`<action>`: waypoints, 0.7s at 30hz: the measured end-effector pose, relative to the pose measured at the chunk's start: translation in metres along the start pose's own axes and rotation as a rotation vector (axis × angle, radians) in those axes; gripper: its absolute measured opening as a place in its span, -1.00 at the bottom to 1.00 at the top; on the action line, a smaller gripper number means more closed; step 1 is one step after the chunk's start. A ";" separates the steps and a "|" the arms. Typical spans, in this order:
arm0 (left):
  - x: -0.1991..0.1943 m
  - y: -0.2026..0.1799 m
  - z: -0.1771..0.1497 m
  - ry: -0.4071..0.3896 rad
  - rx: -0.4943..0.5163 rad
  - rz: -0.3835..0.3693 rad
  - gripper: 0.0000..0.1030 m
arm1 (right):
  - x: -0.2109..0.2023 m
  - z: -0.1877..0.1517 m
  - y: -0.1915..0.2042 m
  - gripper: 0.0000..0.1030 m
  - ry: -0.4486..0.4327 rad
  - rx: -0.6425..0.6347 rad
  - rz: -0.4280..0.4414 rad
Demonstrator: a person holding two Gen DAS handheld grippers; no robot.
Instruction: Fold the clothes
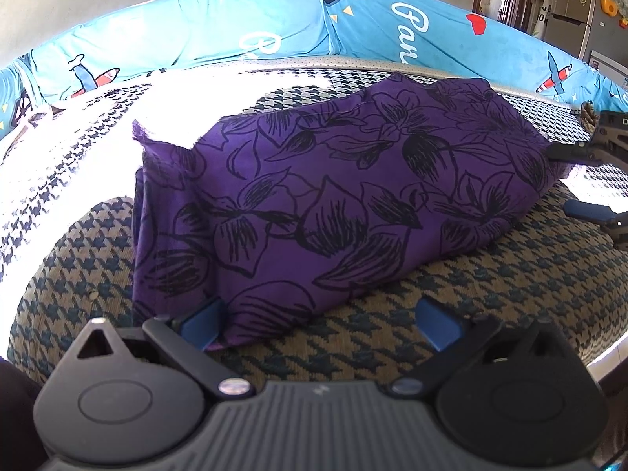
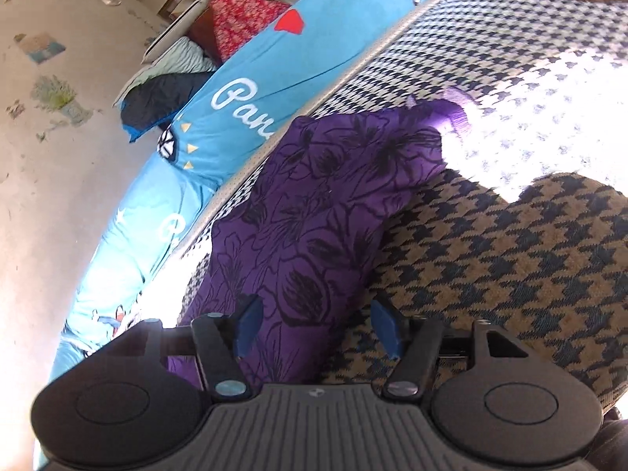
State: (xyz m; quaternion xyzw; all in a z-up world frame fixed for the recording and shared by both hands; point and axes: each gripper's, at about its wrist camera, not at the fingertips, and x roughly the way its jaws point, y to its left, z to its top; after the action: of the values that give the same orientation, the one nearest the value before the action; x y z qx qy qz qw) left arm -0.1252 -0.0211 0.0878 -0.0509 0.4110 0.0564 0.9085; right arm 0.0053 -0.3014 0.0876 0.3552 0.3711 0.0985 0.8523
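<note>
- Left wrist view: the left gripper (image 1: 320, 324) sits at the bottom edge, its blue pads spread wide and released; the left pad (image 1: 202, 324) touches the near edge of the purple floral garment (image 1: 322, 196), the other rests over bare cover.
- The garment lies folded at centre frame on a houndstooth bed cover (image 1: 490, 294), sunlit at left, below a blue printed bumper (image 1: 204, 35).
- At the right edge, the right gripper (image 1: 581, 180) stands with fingers parted at the cloth's far corner.
- Right wrist view: the right gripper (image 2: 316, 325) gapes at bottom centre, released, straddling the garment's (image 2: 325, 204) near end.
</note>
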 end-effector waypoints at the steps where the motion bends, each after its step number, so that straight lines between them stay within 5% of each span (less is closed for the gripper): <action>1: 0.000 0.000 0.000 0.001 0.001 0.001 1.00 | 0.002 0.007 -0.006 0.25 -0.001 0.046 0.004; 21: 0.009 -0.008 -0.001 0.006 0.047 0.038 1.00 | 0.069 0.074 -0.032 0.28 -0.065 0.118 -0.066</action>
State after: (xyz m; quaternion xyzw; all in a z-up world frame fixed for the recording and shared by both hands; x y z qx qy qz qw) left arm -0.1185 -0.0286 0.0806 -0.0218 0.4159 0.0638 0.9069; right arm 0.1028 -0.3339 0.0621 0.3951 0.3599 0.0366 0.8444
